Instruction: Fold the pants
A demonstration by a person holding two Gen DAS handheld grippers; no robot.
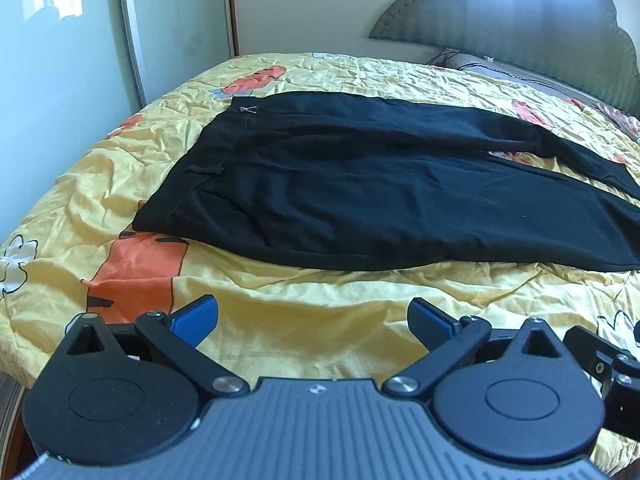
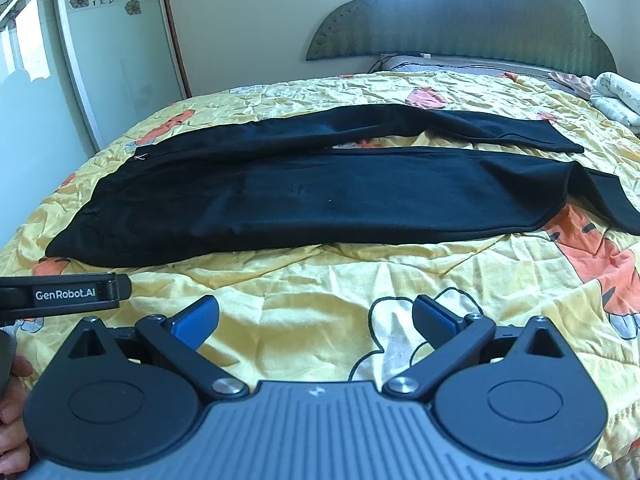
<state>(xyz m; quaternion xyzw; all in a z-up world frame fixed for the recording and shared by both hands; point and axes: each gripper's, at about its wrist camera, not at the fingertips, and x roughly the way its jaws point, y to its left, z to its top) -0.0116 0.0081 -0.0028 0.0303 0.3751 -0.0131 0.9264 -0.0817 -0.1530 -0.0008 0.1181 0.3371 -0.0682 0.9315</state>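
with both the left gripper (image 1: 312, 316) and right gripper (image 2: 316, 316) spread wide and empty, pinch the black pants (image 2: 320, 192) near leg's edge at 12 o'clock and lift it evenly over the far leg.

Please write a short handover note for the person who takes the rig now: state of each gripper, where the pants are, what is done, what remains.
Left gripper: open, empty, above the yellow bedspread, short of the pants.
Right gripper: open, empty, likewise short of them.
Black pants: spread flat across the bed, waistband to the left, both legs running right, slightly apart.
Done: no fold visible.
Left: every fold.
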